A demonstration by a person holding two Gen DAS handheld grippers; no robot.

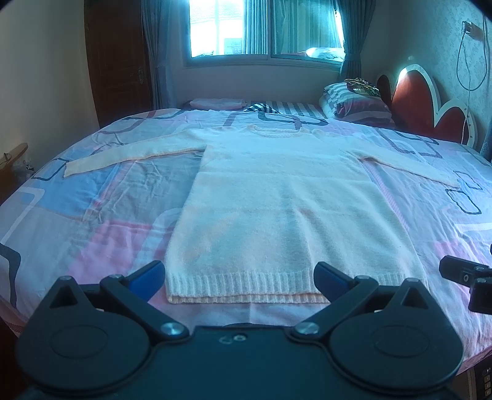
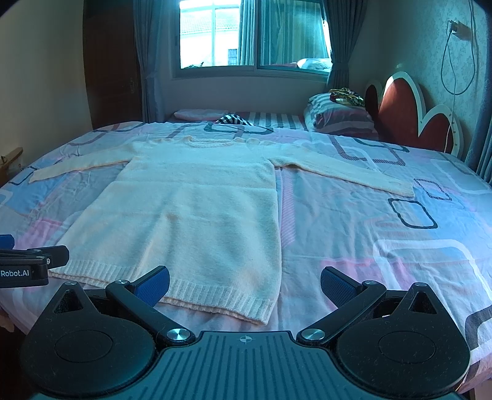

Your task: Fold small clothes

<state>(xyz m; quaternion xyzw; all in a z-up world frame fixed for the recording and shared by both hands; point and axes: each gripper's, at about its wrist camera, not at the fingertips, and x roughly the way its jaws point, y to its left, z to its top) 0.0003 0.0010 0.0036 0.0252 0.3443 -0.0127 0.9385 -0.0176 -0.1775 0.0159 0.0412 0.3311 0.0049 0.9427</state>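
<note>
Sweater: we see a pale, cream knit lying flat and face-up on the bed, unfolded, both sleeves spread out sideways.
Long axis: it runs from the ribbed hem, nearest our tools, straight away to the round neckline, which points toward the window.
Sleeves: the left sleeve angles out and slightly back toward us; the right sleeve does the same on the other side, its cuff ending beside a dark outlined square in the bedsheet print.
Left tool: we hold it just short of the hem, spread wide with nothing between its blue pads; the hem spans nearly the whole gap.
Right tool: also spread wide and gripping nothing, it sits at the hem's right corner; one pad overlaps the hem in view, the other is over bare sheet.
Beyond the sweater: striped pillows lie by the red headboard, past the neckline.
</note>
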